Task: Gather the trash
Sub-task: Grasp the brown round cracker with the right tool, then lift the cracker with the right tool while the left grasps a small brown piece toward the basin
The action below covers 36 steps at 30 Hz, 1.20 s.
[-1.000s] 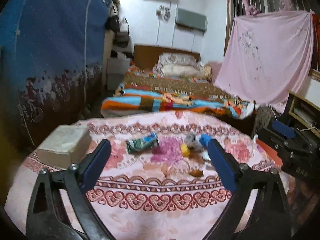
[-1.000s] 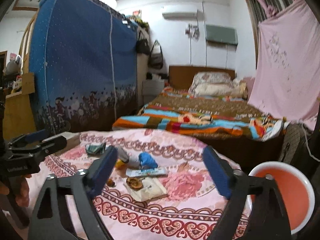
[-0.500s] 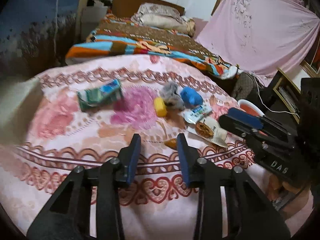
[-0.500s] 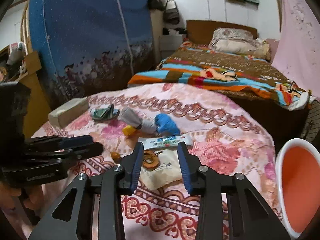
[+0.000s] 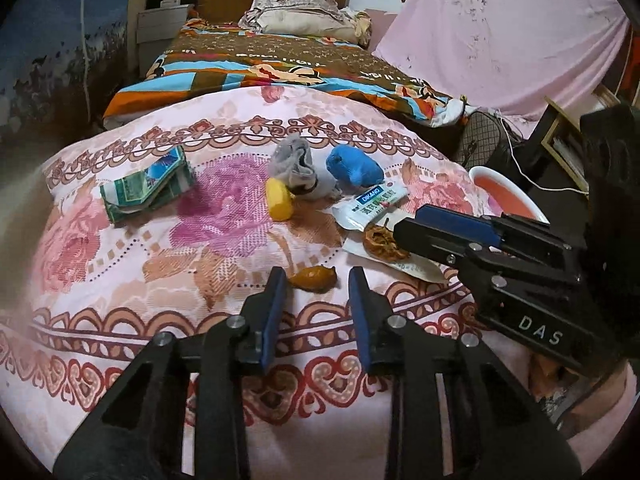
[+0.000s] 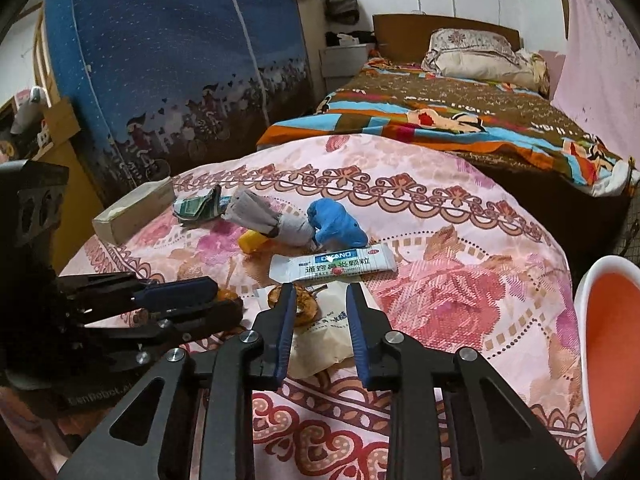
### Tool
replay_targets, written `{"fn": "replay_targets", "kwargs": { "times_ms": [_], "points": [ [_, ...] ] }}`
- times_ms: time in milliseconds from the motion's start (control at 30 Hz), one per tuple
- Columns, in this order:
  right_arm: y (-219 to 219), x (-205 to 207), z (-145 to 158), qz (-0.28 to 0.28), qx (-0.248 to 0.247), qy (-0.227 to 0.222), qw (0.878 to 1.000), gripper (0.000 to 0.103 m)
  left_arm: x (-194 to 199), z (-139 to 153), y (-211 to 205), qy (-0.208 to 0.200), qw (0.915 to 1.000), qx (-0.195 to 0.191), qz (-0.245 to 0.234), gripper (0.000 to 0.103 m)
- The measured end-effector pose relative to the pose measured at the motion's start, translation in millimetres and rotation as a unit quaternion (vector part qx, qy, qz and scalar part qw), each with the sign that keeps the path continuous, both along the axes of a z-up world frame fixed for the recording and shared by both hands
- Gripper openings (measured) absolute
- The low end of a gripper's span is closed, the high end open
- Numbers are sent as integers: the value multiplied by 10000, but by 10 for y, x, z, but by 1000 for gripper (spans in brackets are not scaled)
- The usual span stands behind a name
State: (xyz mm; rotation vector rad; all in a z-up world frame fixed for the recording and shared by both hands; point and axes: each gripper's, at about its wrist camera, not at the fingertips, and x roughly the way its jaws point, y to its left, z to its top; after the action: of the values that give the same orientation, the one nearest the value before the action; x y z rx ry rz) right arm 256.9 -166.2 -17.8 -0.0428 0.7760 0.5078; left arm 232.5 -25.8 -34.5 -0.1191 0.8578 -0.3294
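- Table point(image 5: 120, 340): draped in a pink floral cloth; carries all the trash, bunched at mid-frame in both views.
- Left gripper point(image 5: 316, 280): jaws parted to a narrow gap and empty, flanking the orange-brown scrap point(image 5: 314, 278) at lower centre of the left view; placed so, I judge, to close on it next. A second ago the jaws were spread wide and the gripper sat further back; half a second ago they had already narrowed.
- Right gripper point(image 6: 320, 300): jaws likewise narrowly parted, nothing held, lined up over the dried slice point(image 6: 298, 304) and the pale paper packet point(image 6: 324, 340) under it. It has also closed in from a wide spread and come nearer.
- White sachet point(image 6: 334, 266): printed, flat, just beyond the right jaws.
- Blue crumple point(image 6: 334, 224), grey wad point(image 6: 268, 220), yellow cap point(image 5: 279, 198), green wrapper point(image 5: 146, 188): further up the frame, untouched, unchanged in place.
- Orange bowl point(image 6: 616, 340): right edge of the right view, off the table's edge; likely the bin for the trash.
- Beige box point(image 6: 134, 210): upper left.
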Motion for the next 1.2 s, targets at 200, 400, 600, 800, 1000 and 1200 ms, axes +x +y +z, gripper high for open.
{"fn": "replay_targets", "kwargs": {
  "times_ms": [200,400,600,800,1000,1200],
  "points": [
    [33,-25,2,112,-4,-34,9999,24,3,-22,65,21,9998,-191,29,7],
    [88,-5,-36,267,-8,93,9996,24,-56,-7,129,-73,9993,-202,299,7],
    [135,-4,-61,365,-58,141,9992,25,-89,-24,280,-54,9971,-481,586,7],
    [181,-22,-70,468,-142,141,9987,24,-88,-27,263,-58,9972,-441,605,7],
    [278,-65,-87,643,-316,83,9974,19,-88,-29,262,-62,9972,-435,605,7],
    [295,-96,-82,633,-377,-11,9973,18,-93,-20,255,-93,9972,-417,614,7]
  ]
}}
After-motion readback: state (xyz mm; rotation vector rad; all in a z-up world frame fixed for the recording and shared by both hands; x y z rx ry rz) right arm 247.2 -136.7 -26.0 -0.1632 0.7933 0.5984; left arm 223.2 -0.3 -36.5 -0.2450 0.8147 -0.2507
